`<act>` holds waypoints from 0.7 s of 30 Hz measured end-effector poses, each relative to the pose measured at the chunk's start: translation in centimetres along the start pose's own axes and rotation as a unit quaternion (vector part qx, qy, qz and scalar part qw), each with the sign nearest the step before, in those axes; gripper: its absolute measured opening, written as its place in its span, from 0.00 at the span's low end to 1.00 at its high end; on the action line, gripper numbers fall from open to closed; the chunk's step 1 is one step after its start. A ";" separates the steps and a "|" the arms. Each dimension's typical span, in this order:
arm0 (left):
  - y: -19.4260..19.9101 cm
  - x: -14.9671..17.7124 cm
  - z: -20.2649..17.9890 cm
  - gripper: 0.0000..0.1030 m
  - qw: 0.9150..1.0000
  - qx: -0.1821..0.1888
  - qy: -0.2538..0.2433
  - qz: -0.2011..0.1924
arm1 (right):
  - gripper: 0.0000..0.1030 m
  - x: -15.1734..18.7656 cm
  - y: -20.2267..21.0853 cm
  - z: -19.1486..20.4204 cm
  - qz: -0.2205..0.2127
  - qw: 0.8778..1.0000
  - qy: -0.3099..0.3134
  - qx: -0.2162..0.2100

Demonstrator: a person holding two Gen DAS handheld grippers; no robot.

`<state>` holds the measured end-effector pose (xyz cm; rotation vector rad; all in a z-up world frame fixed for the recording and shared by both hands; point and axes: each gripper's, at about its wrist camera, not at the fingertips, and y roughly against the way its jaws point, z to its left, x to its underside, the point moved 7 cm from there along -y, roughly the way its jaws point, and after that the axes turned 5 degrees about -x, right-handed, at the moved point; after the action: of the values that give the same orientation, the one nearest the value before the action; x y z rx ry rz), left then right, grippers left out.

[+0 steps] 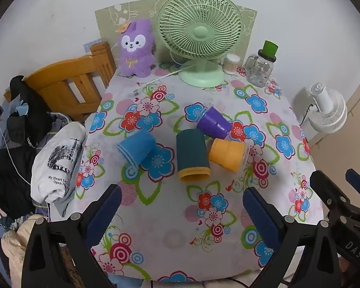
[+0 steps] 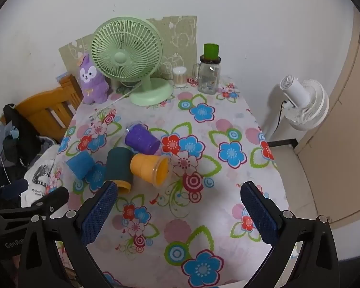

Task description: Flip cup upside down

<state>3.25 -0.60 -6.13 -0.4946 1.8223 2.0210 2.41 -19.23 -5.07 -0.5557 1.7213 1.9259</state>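
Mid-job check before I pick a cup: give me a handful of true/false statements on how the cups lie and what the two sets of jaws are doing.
1. All four cups lie on their sides. True: the blue cup, the dark teal cup, the orange cup and the purple cup are all tipped over.
2. The left gripper holds the blue cup. False: its jaws are open and empty.
3. The right gripper is open. True.
4. The orange cup's mouth faces the green desk fan. False: it opens toward the right table edge.
5. The purple cup stands alone by the glass jar. False: it lies mid-table against the other cups.
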 end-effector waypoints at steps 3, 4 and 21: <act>-0.3 0.3 -0.3 0.97 0.999 0.030 0.017 0.018 | 1.00 0.0 0.2 0.4 0.003 1.000 0.000 -0.009; -0.3 0.3 -0.2 0.97 0.999 0.028 0.017 0.018 | 1.00 0.2 -0.1 0.4 0.009 1.000 -0.003 -0.011; -0.5 0.4 -0.2 0.97 0.999 0.035 0.002 0.026 | 1.00 0.7 -0.2 -0.1 0.019 0.999 -0.017 -0.029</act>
<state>3.19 -0.74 -6.75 -0.4360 1.9206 1.9821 1.98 -19.25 -5.67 -0.5115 1.6721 2.0057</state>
